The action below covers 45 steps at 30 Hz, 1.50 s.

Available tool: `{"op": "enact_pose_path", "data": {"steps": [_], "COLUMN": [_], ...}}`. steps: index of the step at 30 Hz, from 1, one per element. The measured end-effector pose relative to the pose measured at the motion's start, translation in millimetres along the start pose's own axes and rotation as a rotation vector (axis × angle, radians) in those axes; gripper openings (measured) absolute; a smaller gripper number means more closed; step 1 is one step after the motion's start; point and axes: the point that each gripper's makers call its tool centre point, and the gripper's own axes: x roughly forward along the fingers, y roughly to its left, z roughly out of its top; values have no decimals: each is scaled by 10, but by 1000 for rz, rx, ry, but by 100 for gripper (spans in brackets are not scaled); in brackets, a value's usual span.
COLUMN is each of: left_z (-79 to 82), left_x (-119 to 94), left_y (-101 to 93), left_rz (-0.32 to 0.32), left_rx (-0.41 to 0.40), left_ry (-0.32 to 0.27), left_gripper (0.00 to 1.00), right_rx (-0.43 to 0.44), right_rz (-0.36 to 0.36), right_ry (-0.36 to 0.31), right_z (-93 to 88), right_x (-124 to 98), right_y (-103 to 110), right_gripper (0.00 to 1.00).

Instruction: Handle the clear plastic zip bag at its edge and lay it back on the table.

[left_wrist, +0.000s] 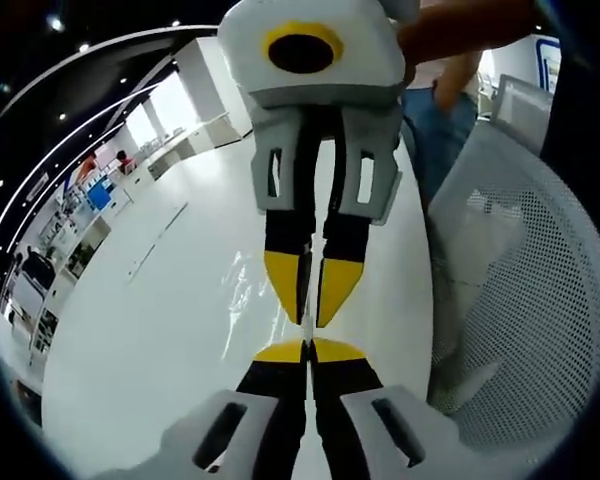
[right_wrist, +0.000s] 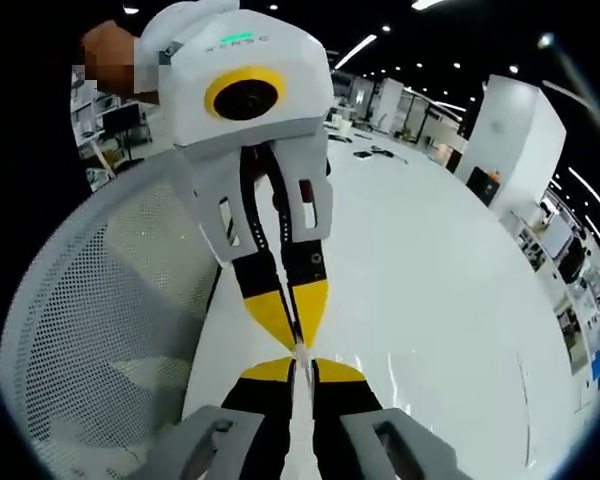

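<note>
Both tongs met tip to tip over the tabletop (left_wrist: 160, 330); left tongs (left_wrist: 308, 350) and right tongs (right_wrist: 295, 368) each clamped the bag (left_wrist: 250, 290) edge; a mesh chair (left_wrist: 540, 300) stood beside the tabletop.

White glossy table (left_wrist: 170, 300), long. Clear zip bag (left_wrist: 248, 290) lies on it just left of the left gripper's (left_wrist: 308, 352) closed tips. Few small dark items (right_wrist: 372, 153) on the far end, beyond the right gripper (right_wrist: 296, 368).
</note>
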Motion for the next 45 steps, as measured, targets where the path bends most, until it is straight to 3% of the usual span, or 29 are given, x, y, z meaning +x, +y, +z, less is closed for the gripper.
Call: {"op": "enact_pose_path", "data": {"steps": [8,10,27,33,36,45], "left_z": [19,37,-60,-48,-23,-16], "left_x": [-4,-13,-1,35,69,145], "left_y": [3,-2,80,154,108,12], "left_rz": [-4,14,43,97,76,49], "left_rx": [10,43,-34,40,6,42], "left_ry": [-12,-23,-12,7,4,25], "left_gripper": [0,0,0,0,1,0], "right_rx": [-26,-48,15,-12,-11,-39], "right_rz": [4,-11,-17,-19,-17,0], "right_ry": [22,21,56,79,70,83], "right_z": [-33,-29,-164,-163,-136,-140], "right_x": [11,2,-42,-56,-55,-41], "right_y": [27,15,-36,-59,-62,-4], "right_gripper": [0,0,0,0,0,0]}}
